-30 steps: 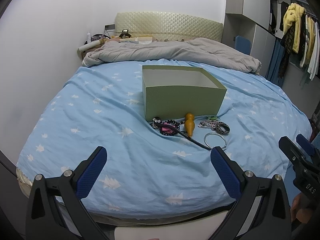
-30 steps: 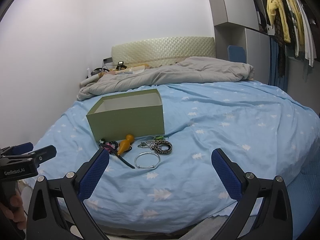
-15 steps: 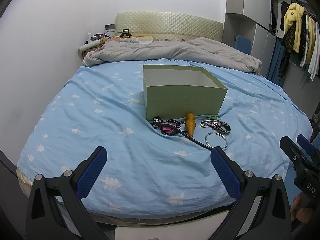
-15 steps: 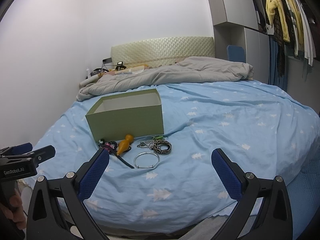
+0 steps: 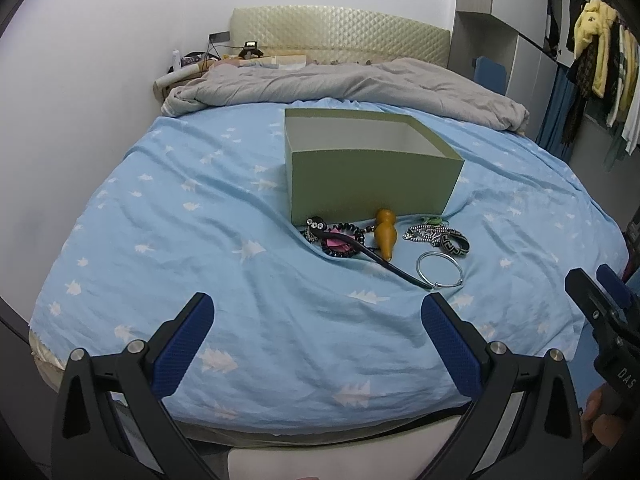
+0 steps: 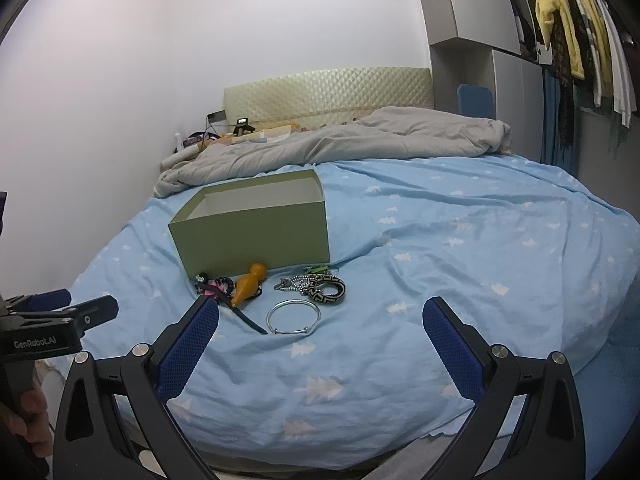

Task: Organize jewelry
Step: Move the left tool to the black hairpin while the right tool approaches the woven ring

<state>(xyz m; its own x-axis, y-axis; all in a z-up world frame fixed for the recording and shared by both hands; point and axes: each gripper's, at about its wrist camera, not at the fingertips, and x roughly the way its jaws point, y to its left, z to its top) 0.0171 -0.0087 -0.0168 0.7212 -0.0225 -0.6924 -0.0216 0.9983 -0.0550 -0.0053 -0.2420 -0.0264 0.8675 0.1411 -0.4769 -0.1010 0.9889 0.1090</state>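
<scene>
An open olive-green box stands on the blue bedsheet. In front of it lie jewelry pieces: an orange gourd pendant, a black beaded bracelet with a pink piece, a black stick, a silver bangle, a silver chain and a black patterned bracelet. My left gripper and right gripper are open and empty, held near the bed's front edge, well short of the jewelry.
A rumpled grey duvet lies at the head of the bed below a padded headboard. A white wall is at the left. A wardrobe with hanging clothes stands at the right.
Both views shift only slightly; the jewelry and box have not moved and both grippers stay open.
</scene>
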